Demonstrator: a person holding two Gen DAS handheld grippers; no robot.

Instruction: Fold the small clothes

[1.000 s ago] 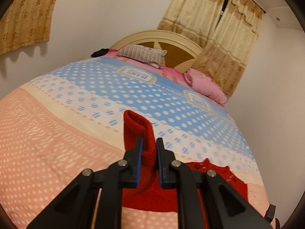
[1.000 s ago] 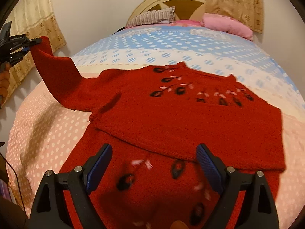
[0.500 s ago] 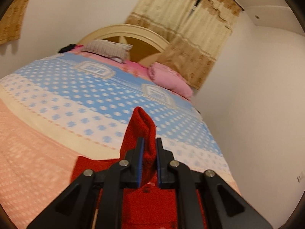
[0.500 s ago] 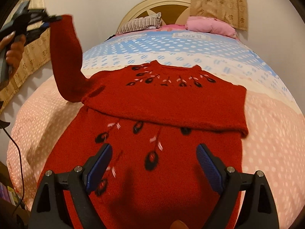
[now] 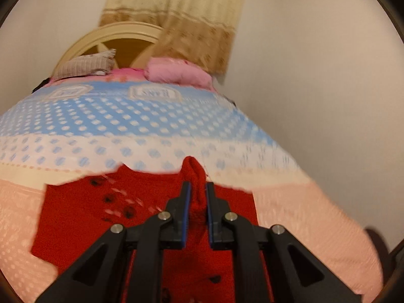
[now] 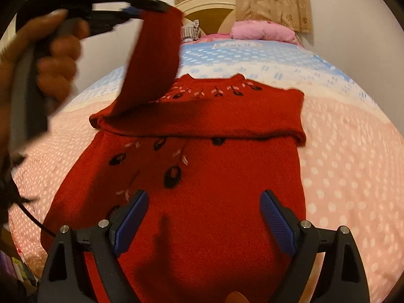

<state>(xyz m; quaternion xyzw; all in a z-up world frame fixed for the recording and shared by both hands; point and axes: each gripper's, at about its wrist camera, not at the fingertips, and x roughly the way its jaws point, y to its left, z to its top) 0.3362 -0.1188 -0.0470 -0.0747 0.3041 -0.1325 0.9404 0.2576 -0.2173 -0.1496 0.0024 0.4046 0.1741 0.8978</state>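
A red knit sweater (image 6: 202, 176) with dark flower patterns lies on the bed, its upper part folded across. My left gripper (image 5: 196, 192) is shut on the end of the sweater's left sleeve (image 5: 194, 174). In the right wrist view the left gripper (image 6: 141, 10) holds that sleeve (image 6: 154, 58) lifted high over the sweater's body. My right gripper (image 6: 203, 202) is open and empty, low over the sweater's lower part.
The bed has a dotted cover (image 6: 341, 151), peach in front and blue behind. A striped pillow (image 5: 88, 63) and a pink pillow (image 5: 176, 72) lie by the headboard (image 5: 113, 35). A wall (image 5: 315, 101) runs along the right.
My left gripper has swung the sleeve up and rightward, from the left side to above the sweater's body. My right gripper has stayed open, with the sweater looming closer.
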